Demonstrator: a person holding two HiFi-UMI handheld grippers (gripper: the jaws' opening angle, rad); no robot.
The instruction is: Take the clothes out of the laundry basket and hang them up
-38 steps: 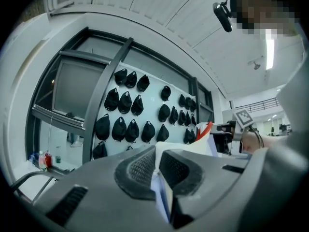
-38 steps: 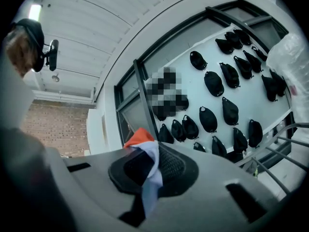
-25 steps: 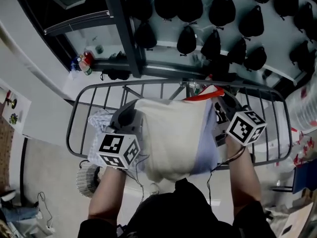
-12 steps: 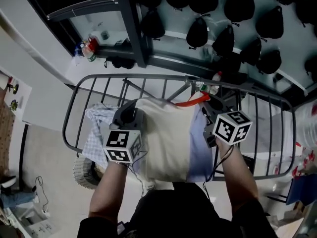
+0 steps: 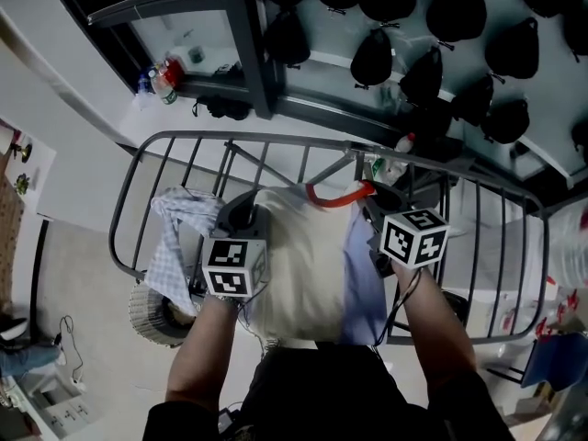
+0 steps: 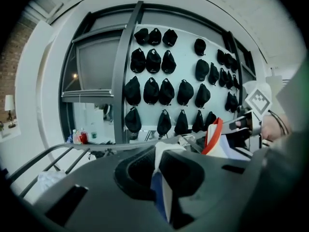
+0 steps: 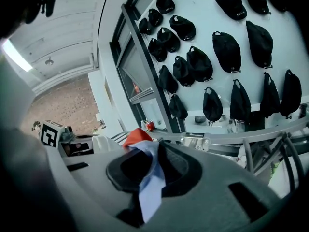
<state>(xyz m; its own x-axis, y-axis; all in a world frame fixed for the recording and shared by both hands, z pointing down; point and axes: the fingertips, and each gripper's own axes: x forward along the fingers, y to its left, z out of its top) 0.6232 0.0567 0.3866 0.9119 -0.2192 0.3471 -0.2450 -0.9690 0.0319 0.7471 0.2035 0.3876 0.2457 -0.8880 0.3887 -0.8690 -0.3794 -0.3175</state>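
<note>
A: Left gripper [image 5: 246, 211] first: clamped tight, and its own view shows a fold of the shirt [image 5: 303, 265] running right through the pinch.

B: And the right gripper [image 5: 372, 208]?

A: Its jaws have just been easing apart. Blue cloth sits between the pads there too, so I read it as gripped, only more lightly.

B: So the shirt's strung between the two.

A: Yes. The top edge with the red collar [image 5: 335, 194] is stretched left to right from one gripper to the other. The body hangs back toward the person.

B: Where's the rack [image 5: 276, 140] in all this?

A: Under and just ahead of both grippers. Its bars run away from the person, so the stretched edge lies crosswise over them. I'd say the coming move turns on that: lower the edge across the bars, then let go.

B: Is either hand nearer?

A: They're about level, with the right perhaps a touch further on, by the collar. A checked cloth [image 5: 179, 237] hangs on the rack just left of the left gripper, so the shirt wants the bare bars beside it.

B: And the basket [image 5: 149, 318]?

A: Low on the left, below the rack, if I'm reading that round woven thing right.
</note>
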